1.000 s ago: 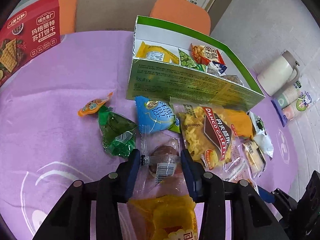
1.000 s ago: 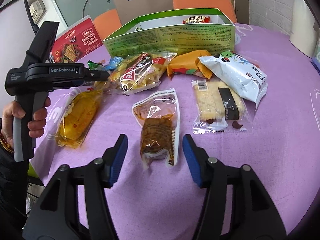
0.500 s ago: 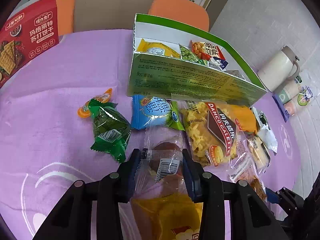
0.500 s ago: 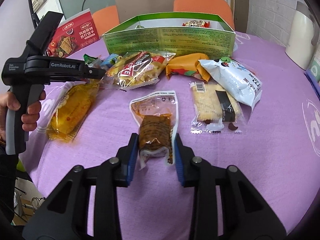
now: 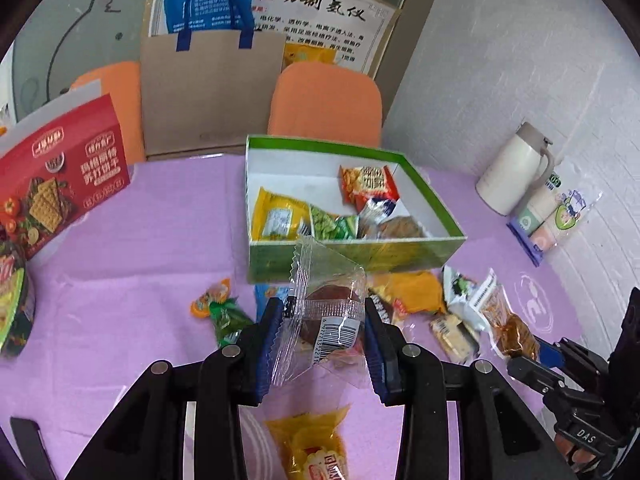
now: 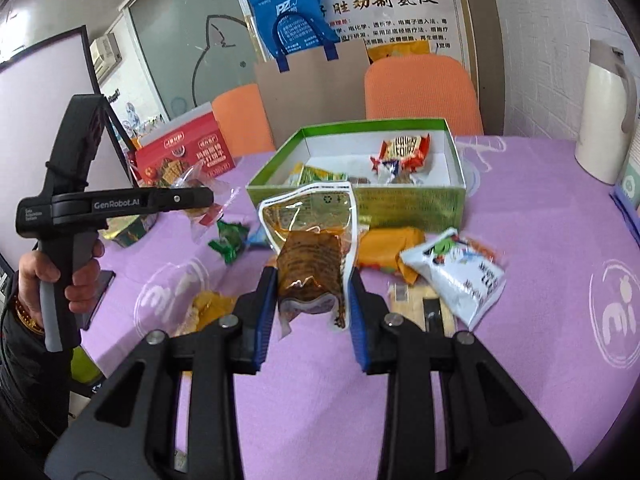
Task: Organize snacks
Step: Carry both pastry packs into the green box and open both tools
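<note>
Both tongs are carrying a snack clear of the bench (image 6: 540, 360): the left tongs (image 5: 324, 340) are clamping a clear-wrapped brown cake (image 5: 328, 320), the right tongs (image 6: 312, 292) a brown vacuum-packed snack (image 6: 310, 264), each probably heading for the green box (image 5: 432, 256) just ahead. Its near wall is standing between them and the free floor at its back corner, so each packet is needing height to clear it.

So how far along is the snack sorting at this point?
Partly done. The green cardboard box already holds several packets, including a yellow one and a red-orange one. In hand: the left gripper is shut on a clear-wrapped brown cake, the right gripper on a clear pouch of brown snack. Left on the purple tablecloth: the white-blue bag, the orange packet and others.
</note>
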`<act>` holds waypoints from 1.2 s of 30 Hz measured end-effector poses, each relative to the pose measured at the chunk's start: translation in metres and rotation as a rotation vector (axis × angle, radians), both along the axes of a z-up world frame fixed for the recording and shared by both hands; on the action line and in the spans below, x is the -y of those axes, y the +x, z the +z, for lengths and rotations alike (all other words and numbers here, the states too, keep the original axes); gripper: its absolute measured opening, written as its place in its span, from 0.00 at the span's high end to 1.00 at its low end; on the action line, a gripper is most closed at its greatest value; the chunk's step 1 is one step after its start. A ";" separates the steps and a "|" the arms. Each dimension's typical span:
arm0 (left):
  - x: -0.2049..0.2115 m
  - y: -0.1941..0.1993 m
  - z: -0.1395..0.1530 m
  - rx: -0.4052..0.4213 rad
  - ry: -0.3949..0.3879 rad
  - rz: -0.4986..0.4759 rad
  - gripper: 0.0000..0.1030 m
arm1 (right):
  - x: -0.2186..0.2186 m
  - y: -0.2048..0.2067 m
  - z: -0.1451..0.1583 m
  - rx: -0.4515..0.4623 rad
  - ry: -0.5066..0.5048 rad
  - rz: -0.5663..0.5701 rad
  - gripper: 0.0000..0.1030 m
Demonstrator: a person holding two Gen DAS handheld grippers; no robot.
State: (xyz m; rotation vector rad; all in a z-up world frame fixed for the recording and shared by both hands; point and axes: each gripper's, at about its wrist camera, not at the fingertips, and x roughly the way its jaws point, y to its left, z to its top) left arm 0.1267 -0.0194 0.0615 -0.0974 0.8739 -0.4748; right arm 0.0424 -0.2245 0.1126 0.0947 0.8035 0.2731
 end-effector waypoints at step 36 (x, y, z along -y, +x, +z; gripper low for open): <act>0.048 0.129 -0.024 0.014 0.057 0.140 0.00 | 0.026 0.159 -0.047 -0.070 -0.101 -0.071 0.11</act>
